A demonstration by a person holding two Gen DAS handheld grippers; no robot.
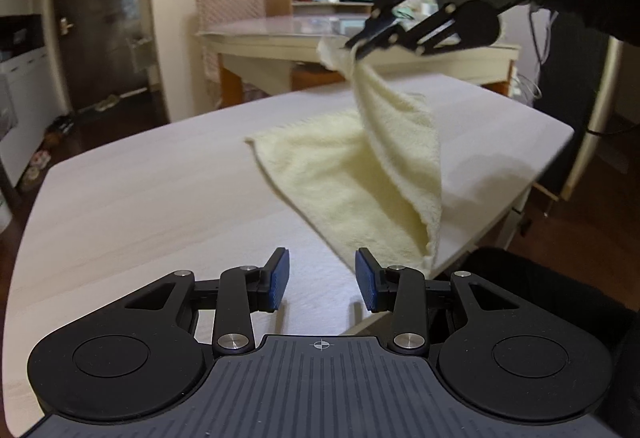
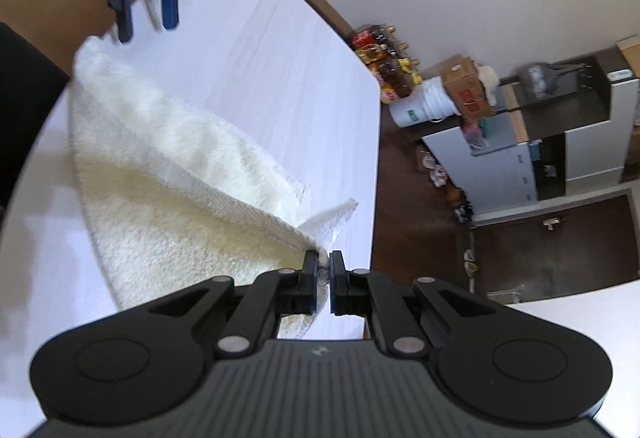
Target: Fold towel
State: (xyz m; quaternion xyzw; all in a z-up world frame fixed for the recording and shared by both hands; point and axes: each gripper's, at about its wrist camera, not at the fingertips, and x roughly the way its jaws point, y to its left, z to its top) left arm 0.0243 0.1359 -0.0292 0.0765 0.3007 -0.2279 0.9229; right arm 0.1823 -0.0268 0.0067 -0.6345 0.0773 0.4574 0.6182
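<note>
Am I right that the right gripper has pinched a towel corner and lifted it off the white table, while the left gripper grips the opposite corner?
Not quite: the left gripper is open and holds nothing, as the left wrist view shows. The right gripper does pinch a corner of the towel, lifted above the table.

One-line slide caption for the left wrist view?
Right gripper lifts one corner of the cream towel off the white table; open left gripper waits empty nearby.

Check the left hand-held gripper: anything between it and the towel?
Nothing visible. The left hand-held gripper is open over bare table, and the towel lies just ahead, slightly to its right. The right hand-held gripper pinches a corner, lifted clear above that path.
</note>
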